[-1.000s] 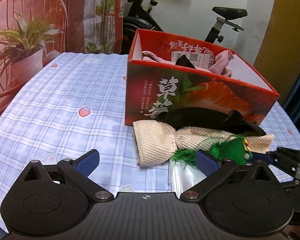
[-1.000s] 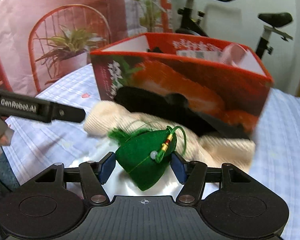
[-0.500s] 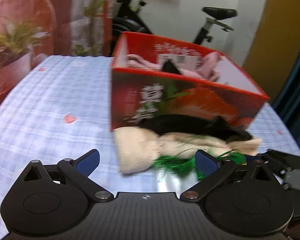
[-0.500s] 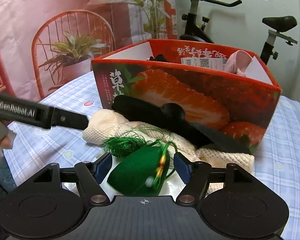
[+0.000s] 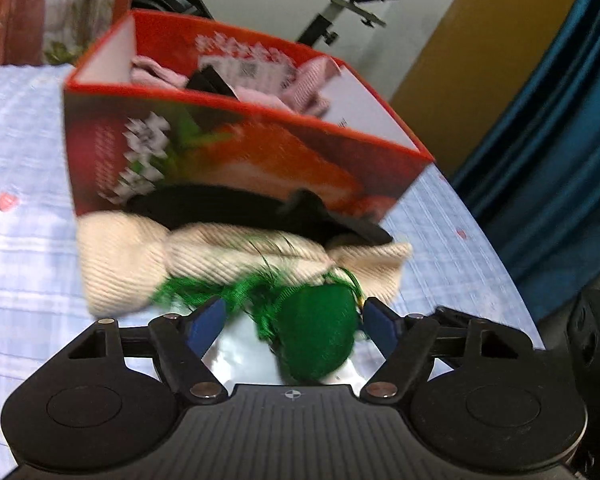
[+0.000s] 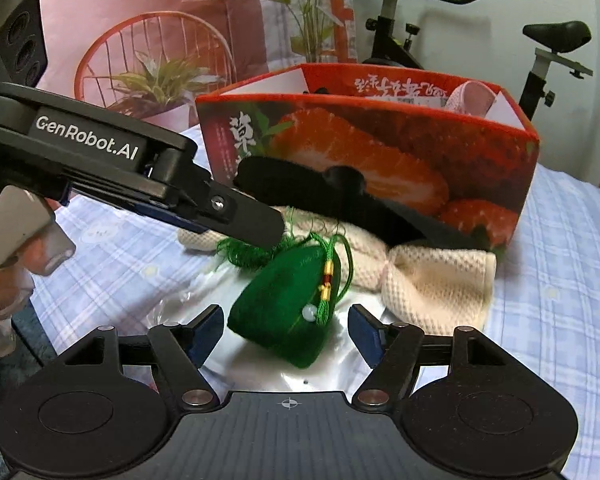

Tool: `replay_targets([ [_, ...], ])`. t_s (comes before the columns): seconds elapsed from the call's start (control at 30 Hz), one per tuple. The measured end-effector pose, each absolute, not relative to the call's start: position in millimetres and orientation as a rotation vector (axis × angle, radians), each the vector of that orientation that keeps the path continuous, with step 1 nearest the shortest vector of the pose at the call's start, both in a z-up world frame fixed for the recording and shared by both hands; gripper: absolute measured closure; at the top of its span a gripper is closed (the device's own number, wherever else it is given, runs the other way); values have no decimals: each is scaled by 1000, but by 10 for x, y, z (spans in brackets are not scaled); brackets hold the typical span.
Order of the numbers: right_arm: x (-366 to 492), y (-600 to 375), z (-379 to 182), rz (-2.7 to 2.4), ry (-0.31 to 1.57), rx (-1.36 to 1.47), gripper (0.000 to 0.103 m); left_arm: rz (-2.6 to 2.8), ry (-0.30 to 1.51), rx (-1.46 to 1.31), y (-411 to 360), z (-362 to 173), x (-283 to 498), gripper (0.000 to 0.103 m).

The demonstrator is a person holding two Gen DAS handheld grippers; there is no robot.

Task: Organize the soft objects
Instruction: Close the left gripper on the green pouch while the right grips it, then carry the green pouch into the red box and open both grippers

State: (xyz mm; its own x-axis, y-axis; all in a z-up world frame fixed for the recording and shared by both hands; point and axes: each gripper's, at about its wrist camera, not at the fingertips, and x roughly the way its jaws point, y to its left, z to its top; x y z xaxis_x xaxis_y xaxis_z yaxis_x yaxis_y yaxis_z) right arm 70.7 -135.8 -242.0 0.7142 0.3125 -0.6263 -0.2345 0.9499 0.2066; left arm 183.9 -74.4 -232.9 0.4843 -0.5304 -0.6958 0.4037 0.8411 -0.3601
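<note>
A green tasselled pouch lies on a clear plastic sheet on the table, in front of a cream knitted cloth and a black cloth. It also shows in the left wrist view. My right gripper is open, its fingers on either side of the pouch with gaps. My left gripper is open around the same pouch; its finger reaches in from the left in the right wrist view, near the tassel. A red strawberry box behind holds pink cloths.
The table has a blue checked cloth. An exercise bike and a plant backdrop stand behind the box. A blue curtain hangs at the right in the left wrist view.
My right gripper opened and let the pouch down onto the plastic sheet. My left gripper swung right and forward until its fingers bracket the pouch.
</note>
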Motion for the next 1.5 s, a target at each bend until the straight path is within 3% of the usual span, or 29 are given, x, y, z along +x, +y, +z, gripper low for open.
replay_targets([
  [0.13,729,-1367,-2415,318,688,122,50,-634,966,-200,-788,-2516,1910,52],
  [0.4,723,-1356,-2242,325,634,104,52,-673,894,-221,-741,-2300,1883,53],
  [0.7,983,-1442,-1400,355,442,28,52,-671,662,-253,-654,-1416,2014,53],
  [1.03,1680,-1200,-635,393,282,-97,52,-632,482,-278,-422,-831,2455,50],
  [1.23,2048,-1026,-557,381,266,-128,52,-615,497,-279,-300,-857,2737,50],
  [1.5,2467,-906,-983,374,383,-69,52,-579,610,-289,-172,-1231,3041,50],
])
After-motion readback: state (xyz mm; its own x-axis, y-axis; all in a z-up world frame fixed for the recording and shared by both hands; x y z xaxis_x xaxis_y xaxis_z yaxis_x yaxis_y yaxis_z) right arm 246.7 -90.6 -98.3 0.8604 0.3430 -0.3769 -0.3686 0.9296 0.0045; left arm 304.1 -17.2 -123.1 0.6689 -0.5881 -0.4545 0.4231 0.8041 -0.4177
